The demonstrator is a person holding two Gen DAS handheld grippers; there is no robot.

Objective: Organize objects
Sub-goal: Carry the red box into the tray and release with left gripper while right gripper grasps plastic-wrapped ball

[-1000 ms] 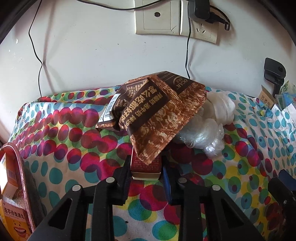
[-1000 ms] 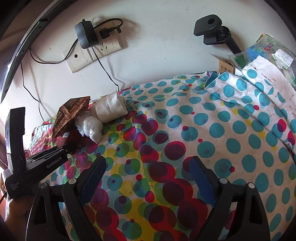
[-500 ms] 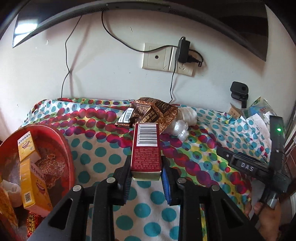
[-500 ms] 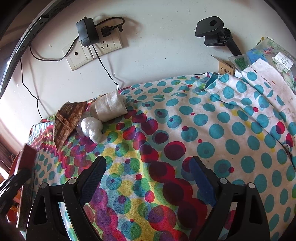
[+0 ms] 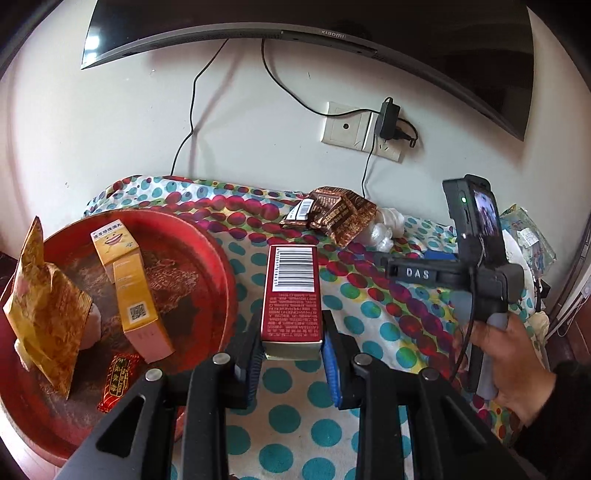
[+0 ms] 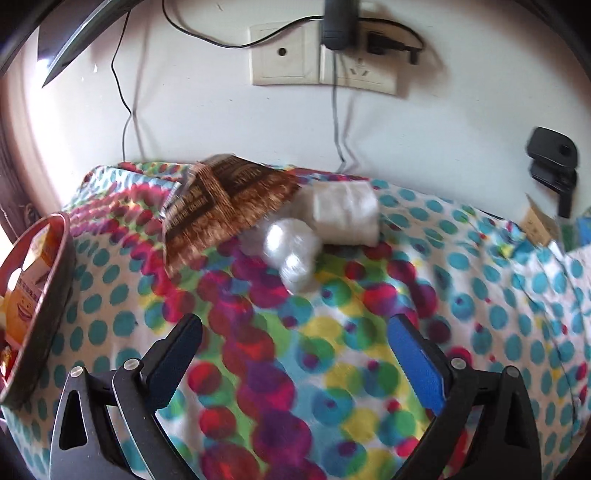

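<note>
My left gripper [image 5: 292, 332] is shut on a red box [image 5: 291, 291] with a barcode and holds it above the dotted cloth, just right of the red round tray [image 5: 218, 258]. The tray holds yellow boxes [image 5: 140, 302], a gold packet [image 5: 44, 306] and a small red sachet [image 5: 118, 380]. Brown snack packets [image 5: 332, 214] [image 6: 221, 203] and white plastic bundles [image 6: 295, 247] lie at the back by the wall. My right gripper [image 6: 295, 347] is open and empty over the cloth, in front of the bundles; its body shows in the left wrist view [image 5: 476, 266].
A wall socket with a plugged charger [image 5: 388, 122] and hanging cables sits above the pile. A monitor [image 5: 332, 33] hangs overhead. A black clamp [image 6: 554, 158], a small carton [image 6: 539, 221] and papers lie at the right. The tray's rim [image 6: 51, 288] is at left.
My left gripper has pulled the red box out from under the brown packets and drawn back toward the tray. My right gripper has swung left toward the packets and bundles.
</note>
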